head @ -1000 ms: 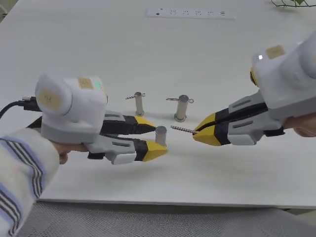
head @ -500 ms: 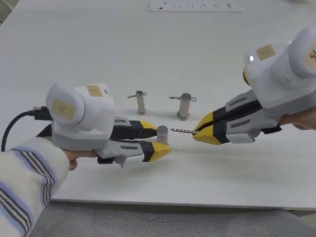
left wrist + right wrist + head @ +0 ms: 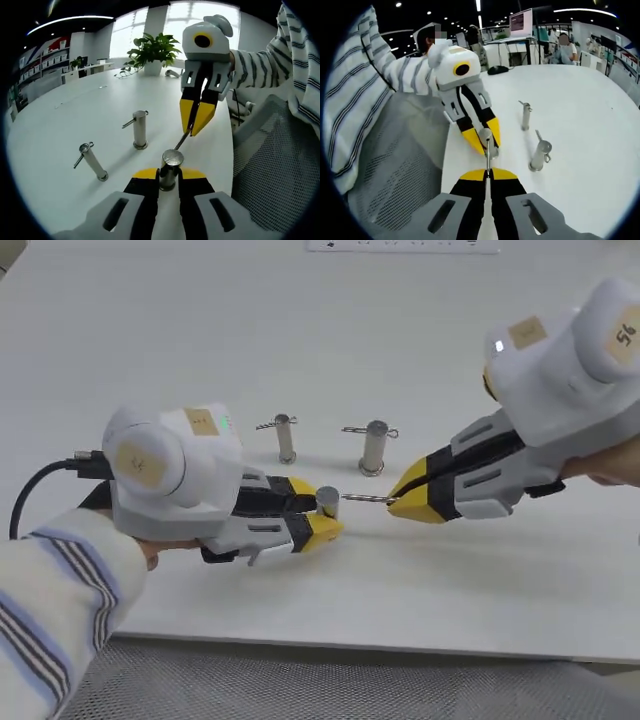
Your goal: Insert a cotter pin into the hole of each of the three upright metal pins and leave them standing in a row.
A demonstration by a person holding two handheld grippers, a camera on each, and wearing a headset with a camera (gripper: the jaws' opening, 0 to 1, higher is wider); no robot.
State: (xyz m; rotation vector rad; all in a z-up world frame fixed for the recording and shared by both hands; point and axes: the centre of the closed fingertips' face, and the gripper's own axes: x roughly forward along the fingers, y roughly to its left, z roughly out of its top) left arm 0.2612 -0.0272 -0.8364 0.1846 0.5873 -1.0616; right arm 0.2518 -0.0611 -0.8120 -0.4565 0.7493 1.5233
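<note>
Three upright metal pins stand on the white table (image 3: pixel 330 320). My left gripper (image 3: pixel 325 512) is shut on the nearest pin (image 3: pixel 327 502) (image 3: pixel 170 167) (image 3: pixel 486 141). My right gripper (image 3: pixel 402 502) (image 3: pixel 194 125) is shut on a cotter pin (image 3: pixel 364 498) (image 3: pixel 182 141) (image 3: pixel 487 159); the cotter pin's tip meets the top of the held pin. Behind stand two pins with cotter pins through them: the thin one (image 3: pixel 285 438) (image 3: pixel 92 160) (image 3: pixel 525 115) and the thicker one (image 3: pixel 374 447) (image 3: pixel 139 129) (image 3: pixel 540 155).
A power strip (image 3: pixel 400 245) lies at the table's far edge. The near table edge runs just below both grippers, with grey mesh (image 3: pixel 300 685) beneath it. A potted plant (image 3: pixel 152 52) stands at the far end of the table in the left gripper view.
My right gripper has carried the cotter pin leftward until its tip reached the held pin. The left gripper keeps its grip on the pin.
</note>
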